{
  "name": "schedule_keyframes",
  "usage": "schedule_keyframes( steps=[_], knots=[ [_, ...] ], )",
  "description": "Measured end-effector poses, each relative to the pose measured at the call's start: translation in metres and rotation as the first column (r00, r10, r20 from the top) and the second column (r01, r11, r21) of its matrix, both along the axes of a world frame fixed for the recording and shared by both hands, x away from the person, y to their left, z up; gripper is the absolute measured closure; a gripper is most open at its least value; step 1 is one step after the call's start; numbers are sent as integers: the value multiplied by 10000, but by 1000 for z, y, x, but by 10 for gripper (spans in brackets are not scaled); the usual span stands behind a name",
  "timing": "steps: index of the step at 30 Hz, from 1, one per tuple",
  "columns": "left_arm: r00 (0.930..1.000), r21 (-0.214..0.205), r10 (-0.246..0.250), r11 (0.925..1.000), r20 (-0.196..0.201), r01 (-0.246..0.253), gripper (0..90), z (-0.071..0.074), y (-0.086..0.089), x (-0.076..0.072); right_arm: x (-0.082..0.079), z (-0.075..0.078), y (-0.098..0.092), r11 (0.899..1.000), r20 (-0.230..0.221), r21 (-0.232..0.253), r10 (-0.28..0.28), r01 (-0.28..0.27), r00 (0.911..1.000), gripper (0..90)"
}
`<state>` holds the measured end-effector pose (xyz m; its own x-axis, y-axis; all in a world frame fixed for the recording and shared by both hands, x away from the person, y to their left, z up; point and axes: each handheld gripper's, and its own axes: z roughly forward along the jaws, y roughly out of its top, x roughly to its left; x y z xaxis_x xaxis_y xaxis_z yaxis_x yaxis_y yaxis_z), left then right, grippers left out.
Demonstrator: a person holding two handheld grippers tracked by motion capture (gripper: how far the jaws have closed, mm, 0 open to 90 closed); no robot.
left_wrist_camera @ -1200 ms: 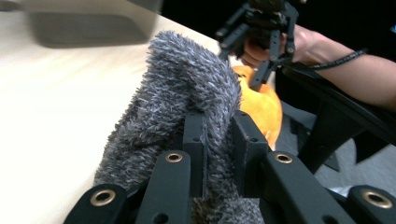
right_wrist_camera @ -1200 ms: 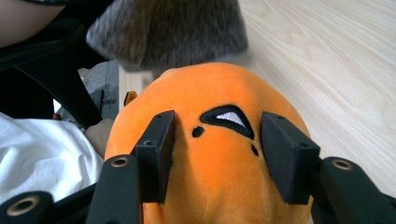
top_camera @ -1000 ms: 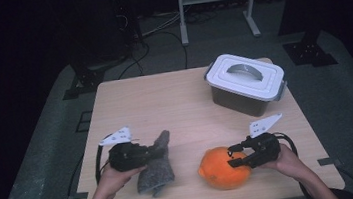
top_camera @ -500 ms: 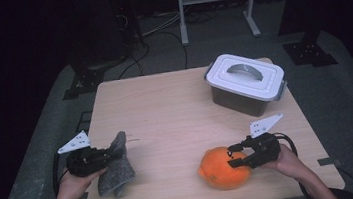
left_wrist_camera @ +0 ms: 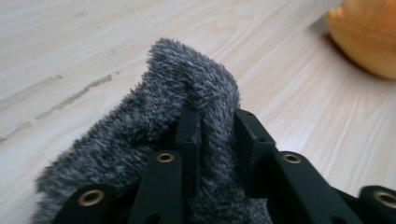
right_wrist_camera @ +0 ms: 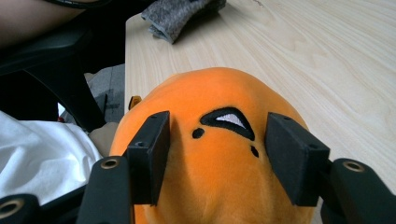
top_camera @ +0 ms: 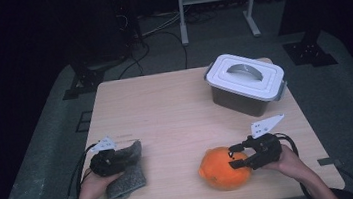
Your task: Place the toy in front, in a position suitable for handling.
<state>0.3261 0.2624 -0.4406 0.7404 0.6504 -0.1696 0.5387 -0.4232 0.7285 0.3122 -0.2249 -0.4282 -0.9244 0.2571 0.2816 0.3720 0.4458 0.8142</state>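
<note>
Room: dark all round, a metal stand and loose cables on the floor behind a pale wooden table (top_camera: 165, 106).
Landmark: the grey lidded storage box (top_camera: 245, 82), at the table's far right.
Box contents: lid on, handle lying flat; whatever is inside is hidden.
Grey fleece cloth (top_camera: 124, 170): well apart from the box, at the near left corner, bunched, with its long axis running roughly near to far.
Left gripper (top_camera: 105, 161): sits on the cloth; in the left gripper view a fold of fleece (left_wrist_camera: 187, 112) stands between the jaws, which have just been opening a little, though the pads look to be touching it yet.
Orange plush toy (top_camera: 224, 168): nearer than the box and slightly left of it, resting on the table.
Right gripper (top_camera: 236, 155): comes at the toy from its right side, jaws astride the face end (right_wrist_camera: 219, 154); they have just been widening, and both pads lie against the plush.
Nearer hand to the box: the right one, by a good margin.
Coming move, as I judge it: anything bound for the box needs that lid off first.
</note>
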Motion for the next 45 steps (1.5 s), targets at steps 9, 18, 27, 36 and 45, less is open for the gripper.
schedule_keyframes(
  steps=[9, 18, 27, 36, 45],
  knots=[
    [9997, 215, -245, 9995, 94, 243, 574, -3, -12, -4, -4, 6, 0, 10000, -82, -11, -31, 31, 10000, 341],
    [9988, 160, -40, 9999, 494, 32, 480, 4, -13, -11, -5, 24, 10, 10000, 222, 0, -10, 10, 9998, 288],
    [9985, -175, 202, 9997, 502, -193, 386, 6, -12, -14, -2, 12, 33, 9918, 400, -1278, -29, 80, 9992, 421],
    [9979, -708, 154, 9974, 622, -110, 300, 10, -20, -14, -6, 11, 36, 9944, 969, -1039, 299, -197, 9948, 682],
    [9978, -736, 320, 9969, 586, -277, 265, 8, -20, -13, 13, 25, 50, 9978, 1521, -507, 505, -432, 9871, 688]
  ],
)
